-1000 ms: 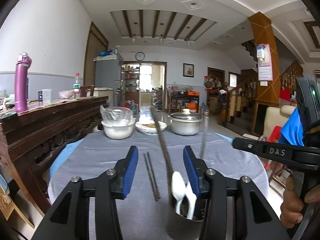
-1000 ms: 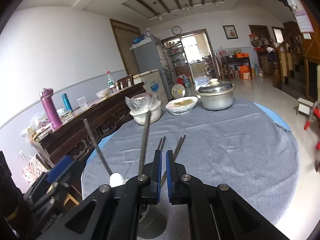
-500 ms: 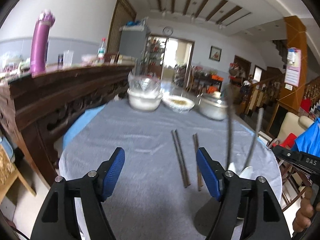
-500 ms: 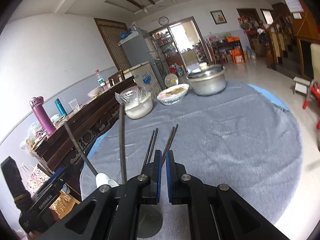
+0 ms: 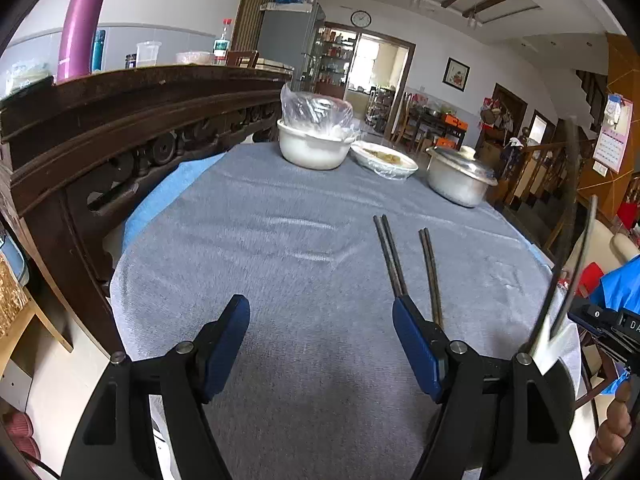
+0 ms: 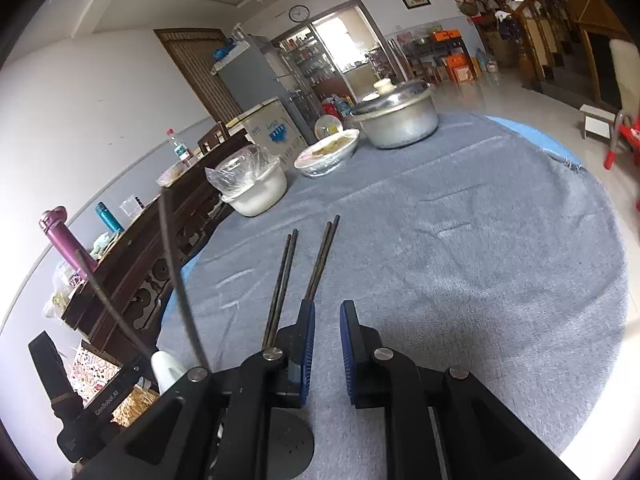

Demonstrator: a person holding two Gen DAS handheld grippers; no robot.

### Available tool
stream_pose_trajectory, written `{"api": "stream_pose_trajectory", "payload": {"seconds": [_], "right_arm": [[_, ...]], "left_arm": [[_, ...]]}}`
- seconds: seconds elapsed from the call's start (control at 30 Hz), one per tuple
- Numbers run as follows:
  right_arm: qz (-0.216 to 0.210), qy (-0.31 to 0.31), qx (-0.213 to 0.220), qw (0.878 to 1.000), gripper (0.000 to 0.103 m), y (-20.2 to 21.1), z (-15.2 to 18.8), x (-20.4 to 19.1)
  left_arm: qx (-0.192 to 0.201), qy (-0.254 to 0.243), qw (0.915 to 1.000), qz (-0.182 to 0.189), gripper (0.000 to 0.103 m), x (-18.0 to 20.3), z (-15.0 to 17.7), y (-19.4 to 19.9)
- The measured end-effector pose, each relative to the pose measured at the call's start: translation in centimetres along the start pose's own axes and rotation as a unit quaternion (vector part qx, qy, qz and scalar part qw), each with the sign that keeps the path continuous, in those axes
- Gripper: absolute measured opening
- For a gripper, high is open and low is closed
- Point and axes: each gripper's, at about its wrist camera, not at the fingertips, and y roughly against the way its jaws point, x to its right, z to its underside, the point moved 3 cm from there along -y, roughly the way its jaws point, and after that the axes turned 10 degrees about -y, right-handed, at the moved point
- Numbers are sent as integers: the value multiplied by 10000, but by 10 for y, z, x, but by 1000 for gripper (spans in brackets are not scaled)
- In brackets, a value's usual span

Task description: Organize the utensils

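Two pairs of dark chopsticks (image 5: 390, 256) (image 5: 430, 276) lie side by side on the grey tablecloth (image 5: 280, 248). My left gripper (image 5: 320, 314) is open and low over the cloth, its right finger just before the near ends of the left pair. A holder (image 6: 288, 440) with upright chopsticks (image 6: 176, 272) and a white spoon (image 6: 166, 364) stands at the near table edge. My right gripper (image 6: 326, 312) has a narrow gap with its jaws opening and nothing between them. Its left finger sits at the near end of the right pair (image 6: 322, 260), with the other pair (image 6: 282, 280) beside it.
At the far side of the table stand a white bowl with a plastic bag (image 5: 314, 140), a covered dish (image 5: 384, 158) and a lidded metal pot (image 5: 460, 178). A dark carved sideboard (image 5: 120, 120) with a purple bottle (image 5: 82, 20) runs along the left.
My left gripper opened wider, swung left away from the holder and tipped down toward the cloth. My right gripper sank toward the lying chopsticks and its shut jaws have parted a little.
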Motion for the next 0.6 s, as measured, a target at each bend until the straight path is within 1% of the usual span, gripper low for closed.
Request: {"api": "stream_pose_trajectory", "payload": {"seconds": [0.17,0.3,0.43,0.53,0.6], "right_arm": [[41,-77,-154,9998,14,-16,-10,4],[70,-109,-374,9992,14,-37,-26,6],[37,-162,-782,9968,14,-71,-47,3],[61,-155,-1146,9933,14,-106,-64,-2],[52,-171,-1365,9905,14,-129,-75,-7]], "left_arm": [[-129,-74,9999,51,74,-7,-6,-15],[-222,-253,9993,159,74,-9,-19,-30],[-424,-518,9971,349,74,-7,-32,-54],[-627,-703,9943,494,74,-4,-46,-76],[-796,-758,9916,690,74,-1,-57,-92]]}}
